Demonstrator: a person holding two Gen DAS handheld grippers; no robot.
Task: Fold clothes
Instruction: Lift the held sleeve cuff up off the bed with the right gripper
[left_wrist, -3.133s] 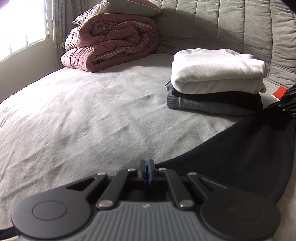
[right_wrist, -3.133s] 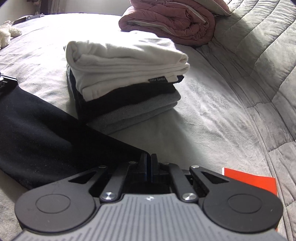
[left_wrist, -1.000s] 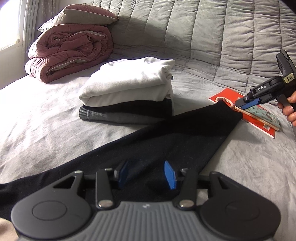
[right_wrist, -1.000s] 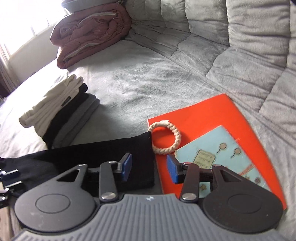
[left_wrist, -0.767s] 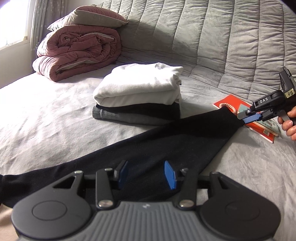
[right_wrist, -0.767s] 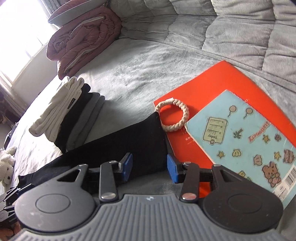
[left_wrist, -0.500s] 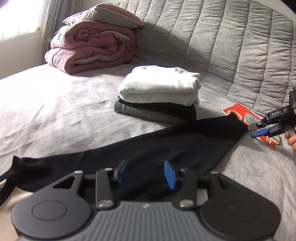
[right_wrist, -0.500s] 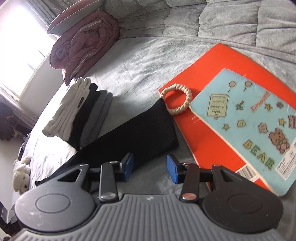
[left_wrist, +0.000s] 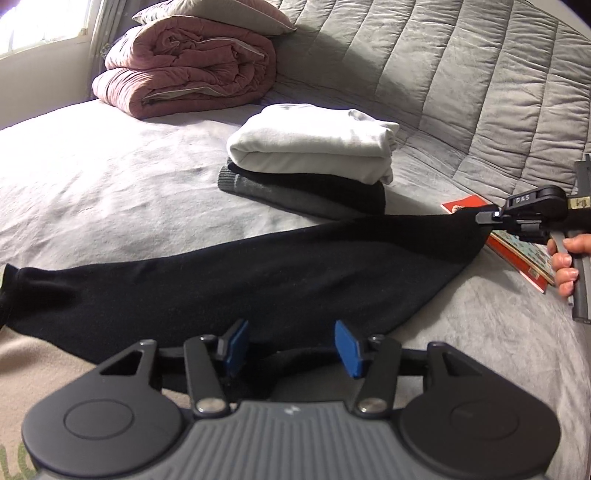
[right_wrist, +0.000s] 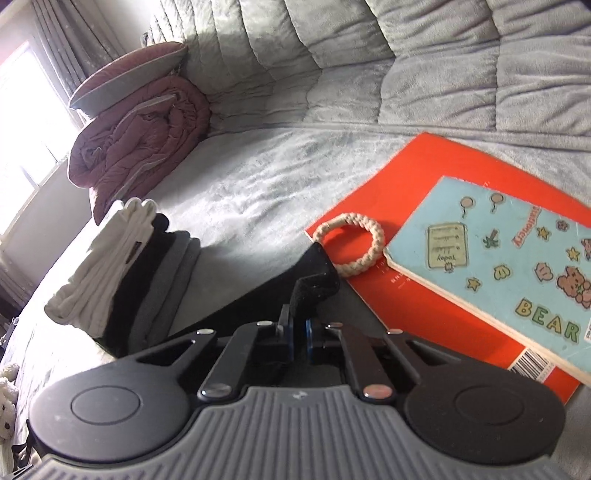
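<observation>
My right tool (right_wrist: 298, 334) clamps the long black knit garment's (left_wrist: 258, 273) far end; my left tool (left_wrist: 291, 347) gapes above its near edge, ready to pinch and fold.

I am in a bedroom at home: a wide bed (left_wrist: 110, 177) under a grey cover, a quilted grey headboard (left_wrist: 443, 74), a rolled pink duvet (left_wrist: 184, 77) with a pillow (left_wrist: 221, 14) on top beside a curtained window (right_wrist: 22, 110), and children's books (right_wrist: 498, 258) lying around.
</observation>
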